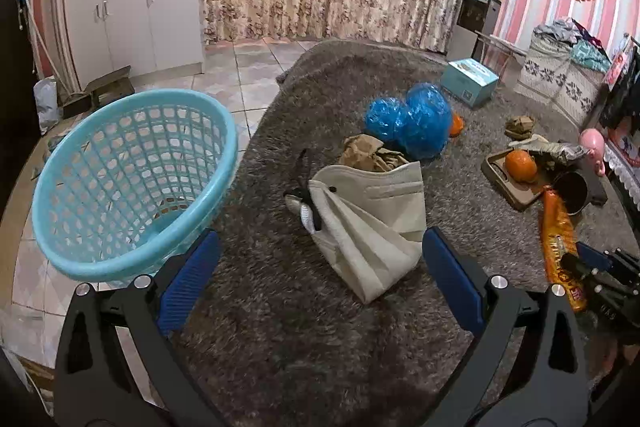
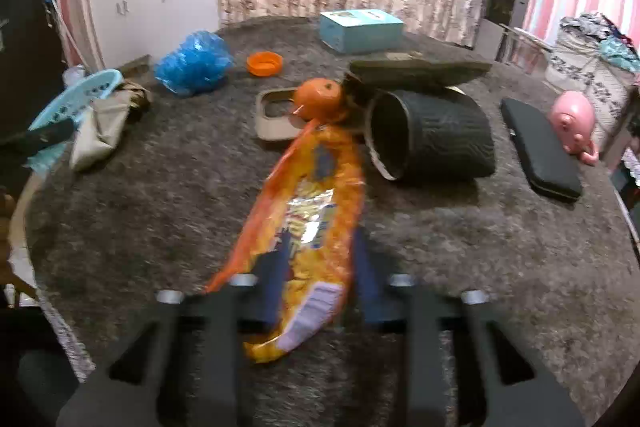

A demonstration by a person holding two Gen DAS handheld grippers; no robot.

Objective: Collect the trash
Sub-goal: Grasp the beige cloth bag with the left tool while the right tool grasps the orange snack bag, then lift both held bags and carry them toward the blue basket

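My right gripper (image 2: 320, 263) is shut on an orange snack wrapper (image 2: 308, 203), which stretches ahead over the grey rug; it also shows in the left wrist view (image 1: 560, 247). My left gripper (image 1: 320, 275) is open and empty, above the rug just before a cream cloth bag (image 1: 376, 219). A light blue plastic basket (image 1: 132, 179) stands to the left of the left gripper, tilted, at the rug's edge. Crumpled brown paper (image 1: 368, 153) and blue plastic bags (image 1: 412, 119) lie behind the cream bag.
A black bin (image 2: 436, 135) lies on its side ahead of the wrapper, with an orange fruit (image 2: 320, 99) on a brown tray (image 2: 276, 123). A teal box (image 2: 360, 29), orange bowl (image 2: 264, 63), black case (image 2: 540, 147) and pink toy (image 2: 572, 119) lie around.
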